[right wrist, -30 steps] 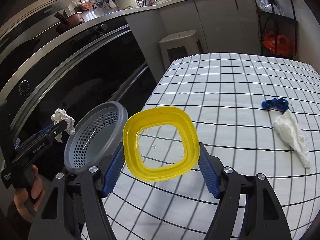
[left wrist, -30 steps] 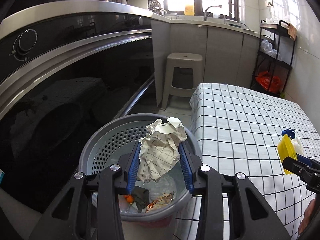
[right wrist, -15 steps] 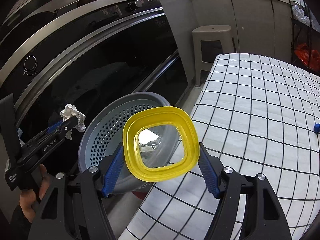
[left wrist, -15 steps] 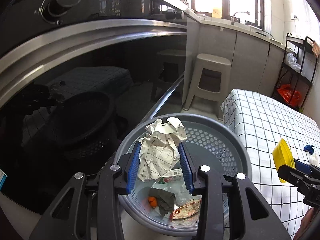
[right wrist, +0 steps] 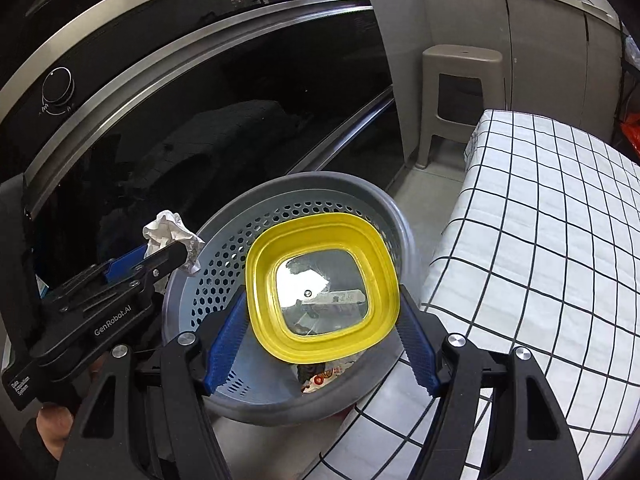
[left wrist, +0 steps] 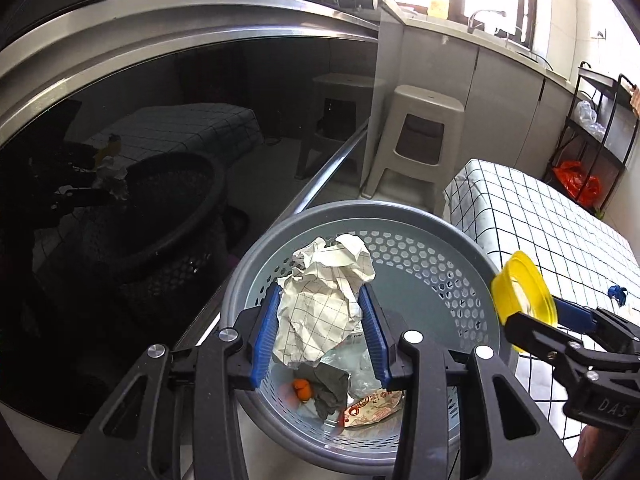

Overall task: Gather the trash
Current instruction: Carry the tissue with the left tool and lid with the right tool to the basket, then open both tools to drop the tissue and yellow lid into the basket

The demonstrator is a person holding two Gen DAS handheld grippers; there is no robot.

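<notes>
Over grey bin [left wrist: 432,240]: left gripper [left wrist: 322,322] jaws opening around crumpled paper [left wrist: 324,300]; right gripper [right wrist: 320,330] jaws pinching yellow lid [right wrist: 322,288].

The table [left wrist: 532,216] is covered by a white cloth with a black grid pattern; the cloth hangs over the edges. A small blue object [left wrist: 617,293] lies on the cloth, toward the right edge in the left wrist view. The floor [right wrist: 424,196] carries a grey perforated basket [right wrist: 224,256], just beside the table's near corner, and a beige plastic stool [left wrist: 420,136] against the cabinet front.
</notes>
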